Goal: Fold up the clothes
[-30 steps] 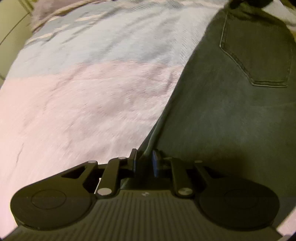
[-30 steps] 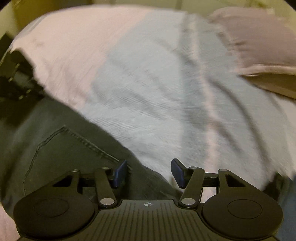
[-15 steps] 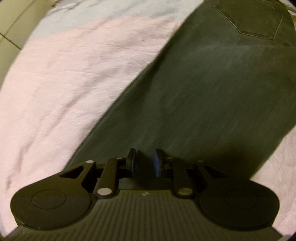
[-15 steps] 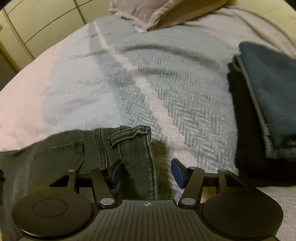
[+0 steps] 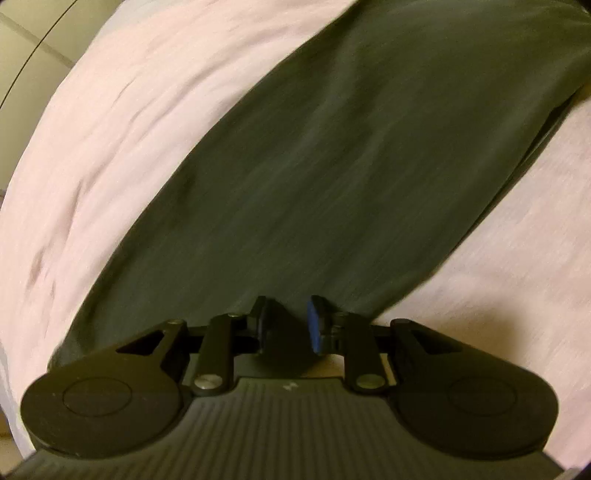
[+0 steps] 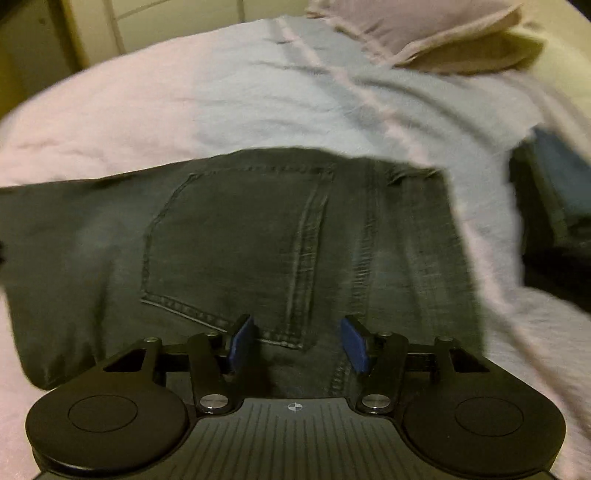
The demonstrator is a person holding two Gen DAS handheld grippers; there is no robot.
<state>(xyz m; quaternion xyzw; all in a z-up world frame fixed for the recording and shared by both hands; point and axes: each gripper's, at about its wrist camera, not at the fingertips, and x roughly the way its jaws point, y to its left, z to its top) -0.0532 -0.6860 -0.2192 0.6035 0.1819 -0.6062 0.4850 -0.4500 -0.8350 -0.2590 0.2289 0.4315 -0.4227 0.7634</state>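
pretty dim yellowish room light, a bed with a pink and pale blue bedspread (image 6: 258, 92), a pillow (image 6: 424, 29) up at the head, and cream panelled cupboard doors (image 6: 122, 26) behind it

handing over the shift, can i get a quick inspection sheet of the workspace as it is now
surface: bed cover, pink with a pale blue band, a little rumpled
job's things: dark grey jeans lying flat on the cover, back pocket up; the leg runs slantwise across the left wrist view
clutter: folded dark and blue clothes stacked at the right edge; pillow at the far end
grippers: left tongs narrowly parted, with dark denim between the pads, a grip unclear; right tongs open above the pocket, holding nothing
cables: nothing seen
surroundings: pale panelled wall or cupboard behind the bed
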